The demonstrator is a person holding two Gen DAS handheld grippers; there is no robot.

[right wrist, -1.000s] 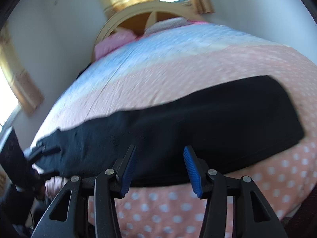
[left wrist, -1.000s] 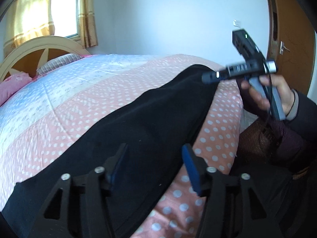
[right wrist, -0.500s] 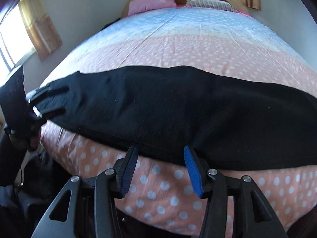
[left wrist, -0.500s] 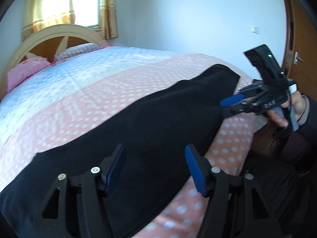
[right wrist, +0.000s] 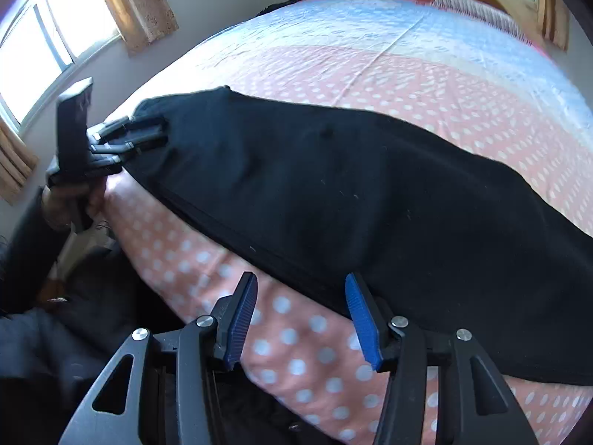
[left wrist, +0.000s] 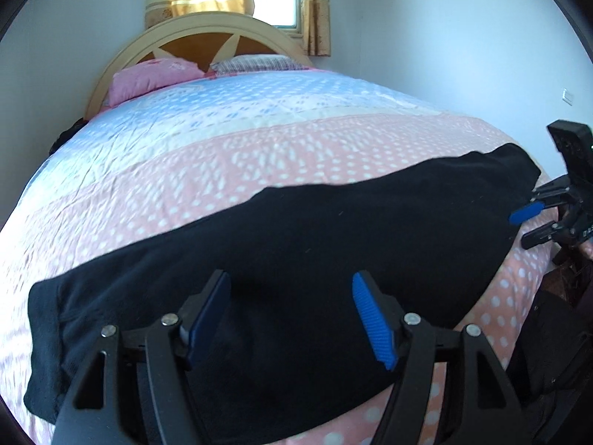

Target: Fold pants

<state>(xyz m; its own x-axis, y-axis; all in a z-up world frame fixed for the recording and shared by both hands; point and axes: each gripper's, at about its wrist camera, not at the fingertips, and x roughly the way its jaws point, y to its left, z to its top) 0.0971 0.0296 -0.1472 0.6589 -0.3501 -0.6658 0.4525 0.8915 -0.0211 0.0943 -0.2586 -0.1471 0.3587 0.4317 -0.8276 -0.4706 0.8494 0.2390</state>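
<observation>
Black pants lay as a long band across the pink dotted bedspread, close to the near edge of the bed, already doubled lengthwise by the look of the stacked edges in the right wrist view. Compared with one second earlier, both cameras had swung: the left view went from looking along the garment toward the door to facing the headboard squarely, and the right view had dropped low over the bed edge.

Left gripper: fingers spread wide, nothing between them, hovering over the pants near one end. In the right wrist view its tips sat at the garment's end; contact could not be confirmed.

Right gripper: fingers apart, empty, poised just off the near hem, over bare bedspread. Half a second earlier it stood clear of the other end; now its blue pad was touching or overlapping that corner.

Judgement: both tools had closed in on opposite ends, so the end-to-end fold looked about to begin. No grasp yet.
</observation>
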